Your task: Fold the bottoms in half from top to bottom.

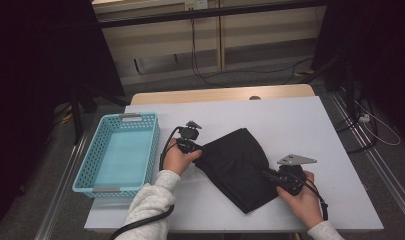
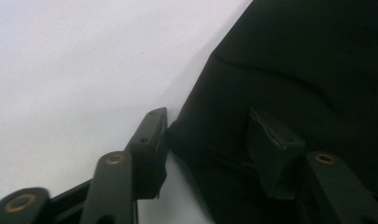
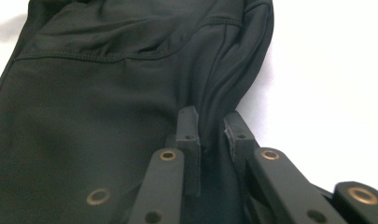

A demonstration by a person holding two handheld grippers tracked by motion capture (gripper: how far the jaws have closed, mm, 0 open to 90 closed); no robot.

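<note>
A black folded garment (image 1: 235, 167) lies in the middle of the pale table (image 1: 290, 120). My left gripper (image 1: 199, 148) is at the garment's left corner. In the left gripper view its jaws stand apart around that corner (image 2: 224, 126): one pad rests on top of the cloth, the other sits at its edge, and my left gripper (image 2: 206, 114) is open. My right gripper (image 1: 268, 174) is at the garment's right edge. In the right gripper view my right gripper (image 3: 210, 113) is shut on a raised fold of the black garment (image 3: 98, 93).
A light blue perforated basket (image 1: 85, 165) stands on the table's left side, close to my left hand. Bare tabletop runs behind and to the right of the garment. Cables trail from both grippers toward the near edge.
</note>
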